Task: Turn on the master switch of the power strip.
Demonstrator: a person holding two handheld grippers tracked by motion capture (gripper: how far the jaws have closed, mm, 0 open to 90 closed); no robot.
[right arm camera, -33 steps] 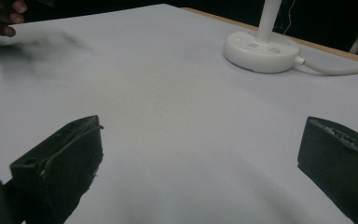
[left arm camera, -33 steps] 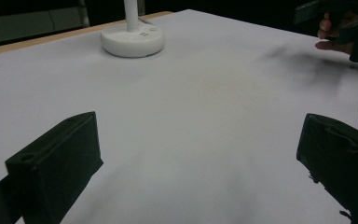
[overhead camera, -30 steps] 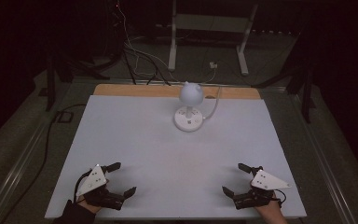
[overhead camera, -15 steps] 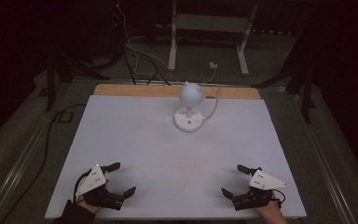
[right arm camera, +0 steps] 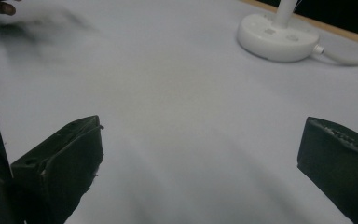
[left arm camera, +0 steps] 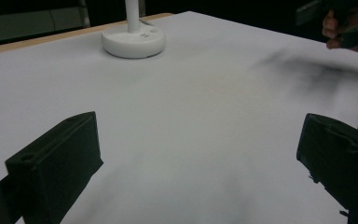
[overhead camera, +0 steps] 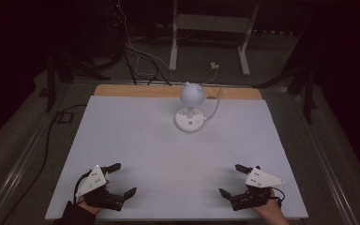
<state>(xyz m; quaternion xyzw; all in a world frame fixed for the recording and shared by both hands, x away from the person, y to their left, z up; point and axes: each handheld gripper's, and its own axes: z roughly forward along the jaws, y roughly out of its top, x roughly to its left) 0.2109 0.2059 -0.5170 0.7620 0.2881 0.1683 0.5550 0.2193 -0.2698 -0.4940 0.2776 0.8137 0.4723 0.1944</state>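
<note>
Your left gripper [overhead camera: 115,180] rests at the near left corner of the white tabletop [overhead camera: 136,131], its fingers spread wide with nothing between them; your right gripper [overhead camera: 232,180] sits at the near right corner, fingers likewise spread and empty; the white lamp [overhead camera: 191,105] (round base, globe head, cord trailing to its right) stands upright near the far edge, well apart from both grippers and roughly midway between them.

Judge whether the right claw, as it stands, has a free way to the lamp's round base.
Probably yes. The right claw is open at the table's near edge, and only bare white surface lies between it and the lamp base at the far side.
</note>
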